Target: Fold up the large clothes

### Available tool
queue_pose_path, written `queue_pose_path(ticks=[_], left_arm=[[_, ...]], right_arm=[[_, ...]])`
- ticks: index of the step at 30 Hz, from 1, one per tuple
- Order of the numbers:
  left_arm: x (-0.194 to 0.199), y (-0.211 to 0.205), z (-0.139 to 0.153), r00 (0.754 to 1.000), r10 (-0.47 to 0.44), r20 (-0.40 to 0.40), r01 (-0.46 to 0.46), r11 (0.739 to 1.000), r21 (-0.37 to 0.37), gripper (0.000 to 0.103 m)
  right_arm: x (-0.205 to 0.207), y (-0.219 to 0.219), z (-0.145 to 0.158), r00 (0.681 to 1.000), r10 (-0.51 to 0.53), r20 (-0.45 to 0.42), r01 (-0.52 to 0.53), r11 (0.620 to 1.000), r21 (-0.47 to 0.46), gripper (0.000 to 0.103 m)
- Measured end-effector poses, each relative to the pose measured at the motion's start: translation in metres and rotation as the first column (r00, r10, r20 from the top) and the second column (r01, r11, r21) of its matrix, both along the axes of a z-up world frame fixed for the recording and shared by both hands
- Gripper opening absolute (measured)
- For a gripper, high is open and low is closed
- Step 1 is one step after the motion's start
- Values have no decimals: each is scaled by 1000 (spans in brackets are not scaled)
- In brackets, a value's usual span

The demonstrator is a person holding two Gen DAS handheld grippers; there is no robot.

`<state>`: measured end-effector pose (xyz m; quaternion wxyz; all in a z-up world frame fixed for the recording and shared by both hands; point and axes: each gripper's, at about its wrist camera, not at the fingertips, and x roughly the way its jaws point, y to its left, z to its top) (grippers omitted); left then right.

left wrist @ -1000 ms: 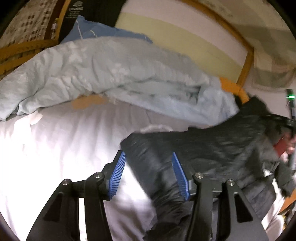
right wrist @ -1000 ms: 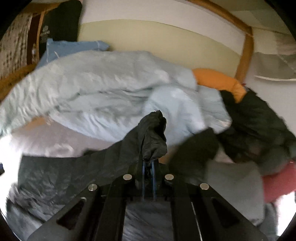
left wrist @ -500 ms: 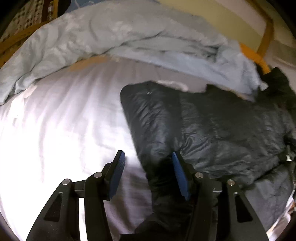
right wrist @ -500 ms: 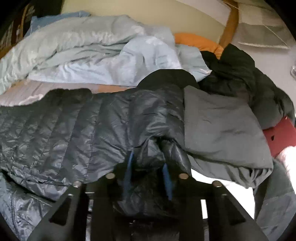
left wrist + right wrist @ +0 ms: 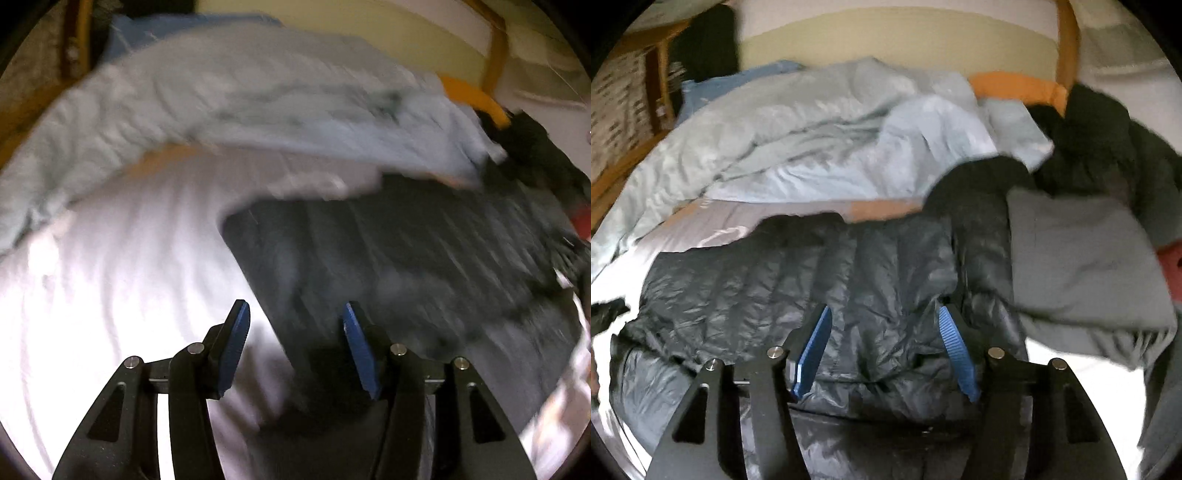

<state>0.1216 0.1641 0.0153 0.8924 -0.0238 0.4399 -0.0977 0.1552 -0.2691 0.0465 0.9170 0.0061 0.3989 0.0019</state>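
Released, jacket (image 5: 820,280) lies flat, seemingly under opening right gripper (image 5: 884,347).

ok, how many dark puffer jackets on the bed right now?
1 for certain: the quilted puffer jacket lies spread on the white sheet, below both grippers. The dark pile at far right may hide more.

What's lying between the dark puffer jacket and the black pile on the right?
A folded grey garment lies between the puffer jacket and the black pile, seen in the right wrist view.
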Motion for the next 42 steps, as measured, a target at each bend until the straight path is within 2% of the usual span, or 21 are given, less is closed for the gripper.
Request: queue_pose_path(ticks=[2,4,6,8,10,12,15,18,22,24,27,31,33,35,36,37,38,40,42], left_arm=[[-7,-3,-7,1000,5,-26,-4,999,43,43],[0,-2,-19,997,31,-68,-26,997,73,39],[8,4,-31,990,57,-127,-53,998,38,38],[8,9,-32,988,49,-145,-50,999,-3,38],[0,9,-21,995,36,-97,-38,999,-16,38],[-11,7,-9,999,21,-41,-22,1000,-22,42],[-18,4,7,999,21,41,-20,999,-27,45],[-13,1,12,995,17,94,-13,999,-38,45],[-2,-21,6,996,53,72,-57,997,52,42],[3,-27,-2,997,45,67,-49,997,55,41],[10,-21,-21,997,70,32,-72,995,62,40],[21,-6,-46,993,88,-78,-90,996,-19,40],[23,2,-48,992,69,-109,-79,993,-89,40],[23,12,-43,990,7,-144,-36,979,-199,50],[22,18,-38,990,-6,-138,-26,972,-232,59],[18,25,-30,994,8,-105,-33,971,-236,67],[15,28,-22,997,26,-79,-42,978,-204,70],[11,33,-13,999,32,-44,-38,989,-146,76],[14,38,-16,996,-3,-85,-15,978,-207,78]], right_arm=[[5,-1,-18,998,22,-56,-21,1000,9,52],[9,-1,-36,996,16,-91,-21,999,-49,50],[12,-6,-50,992,-5,-122,-6,996,-89,48],[14,-18,-64,980,-79,-181,63,994,-91,46],[6,-34,-63,969,-171,-179,166,985,-43,46],[-6,-46,-51,969,-199,-144,203,979,13,46],[-20,-52,-35,973,-215,-84,214,977,-24,46],[-29,-56,-19,984,-173,-45,173,985,3,46],[-22,-44,-3,997,-72,-5,72,996,44,46],[-15,-31,-3,1000,-17,-15,18,998,63,46],[2,-14,-17,998,-3,-55,6,998,58,46],[26,-14,-47,989,-56,-140,60,998,26,46],[31,-22,-61,981,-91,-174,96,995,26,46],[28,-31,-64,979,-103,-178,113,992,52,46],[24,-32,-61,982,-96,-163,107,992,60,46],[15,-32,-53,988,-79,-130,86,995,50,46],[5,-31,-45,994,-67,-83,69,997,27,46],[-20,-32,-31,998,-59,23,58,998,4,52],[-44,-39,-19,996,-48,80,48,999,10,56]])
